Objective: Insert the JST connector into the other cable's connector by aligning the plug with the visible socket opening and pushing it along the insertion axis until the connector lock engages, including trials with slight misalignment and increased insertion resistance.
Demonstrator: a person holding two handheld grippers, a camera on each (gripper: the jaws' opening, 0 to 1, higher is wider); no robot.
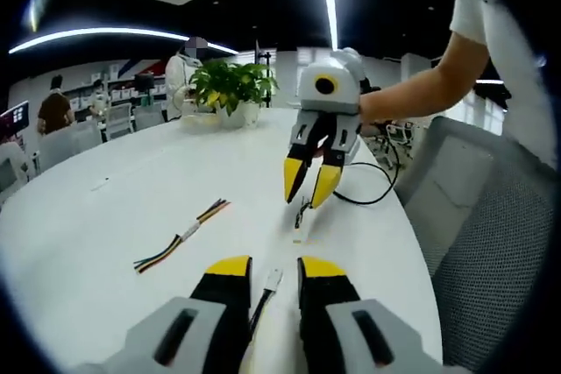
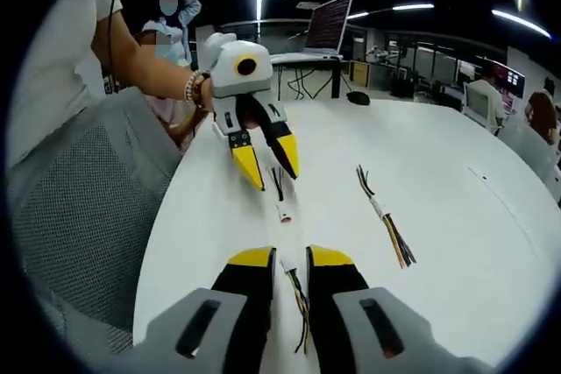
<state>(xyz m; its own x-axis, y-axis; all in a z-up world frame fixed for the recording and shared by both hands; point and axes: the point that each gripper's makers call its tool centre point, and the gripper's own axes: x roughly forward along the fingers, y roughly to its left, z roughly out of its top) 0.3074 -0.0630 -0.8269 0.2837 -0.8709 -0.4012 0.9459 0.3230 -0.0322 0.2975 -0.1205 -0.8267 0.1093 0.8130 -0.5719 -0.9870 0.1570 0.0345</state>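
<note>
My left gripper point(image 1: 276, 267) stands open low over the white table point(image 1: 131, 208). A thin cable with a white JST connector point(image 1: 273, 279) lies in the gap between its jaws, touching neither. From the right gripper view, that left gripper point(image 2: 270, 169) tilts down at the table and the white connector point(image 2: 283, 213) lies just past its tips. My right gripper point(image 2: 291, 258) is also open, with a multicoloured cable point(image 2: 297, 293) running between its jaws. In the left gripper view the right gripper point(image 1: 309, 187) hovers over that cable's dark end point(image 1: 302, 211).
A spare multicoloured cable point(image 1: 180, 238) point(image 2: 386, 216) lies loose on the table. A potted plant point(image 1: 230, 89) stands at the far edge. Grey mesh chairs point(image 1: 491, 234) point(image 2: 88, 208) sit at the table's rim by the person's arm. A laptop point(image 2: 328, 24) sits on a far desk.
</note>
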